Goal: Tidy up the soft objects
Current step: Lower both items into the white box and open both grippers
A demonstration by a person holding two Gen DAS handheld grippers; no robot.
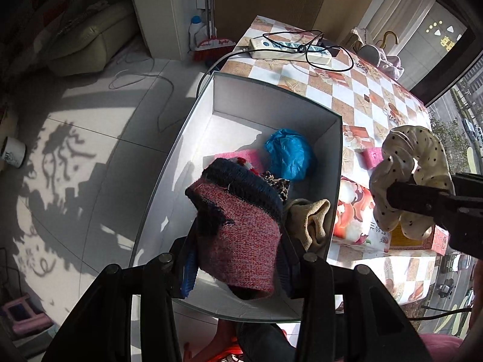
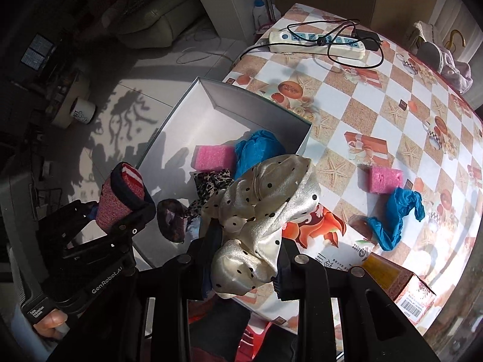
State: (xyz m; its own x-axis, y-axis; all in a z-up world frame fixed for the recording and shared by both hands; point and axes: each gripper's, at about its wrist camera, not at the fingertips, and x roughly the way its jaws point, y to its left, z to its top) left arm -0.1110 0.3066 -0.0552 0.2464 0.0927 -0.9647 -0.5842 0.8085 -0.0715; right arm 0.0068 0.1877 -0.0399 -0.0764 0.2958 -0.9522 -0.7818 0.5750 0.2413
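Observation:
My left gripper [image 1: 238,259] is shut on a pink and navy knitted sock [image 1: 241,229] and holds it over the white box [image 1: 265,96]; the sock also shows in the right wrist view [image 2: 120,199]. My right gripper [image 2: 244,259] is shut on a cream polka-dot scrunchie [image 2: 262,208] beside the box's right wall; it also shows in the left wrist view [image 1: 407,181]. In the box lie a pink sponge [image 2: 211,157], a blue plastic bag [image 2: 259,150], a leopard scrunchie [image 2: 211,184] and a beige sock [image 1: 311,220].
On the checked tablecloth [image 2: 362,114] lie a second pink sponge [image 2: 386,179], a blue bag [image 2: 395,214], a tissue pack [image 2: 326,235], a cardboard box [image 2: 404,286] and a power strip [image 2: 317,43] with cables. The tiled floor [image 1: 90,166] is left of the box.

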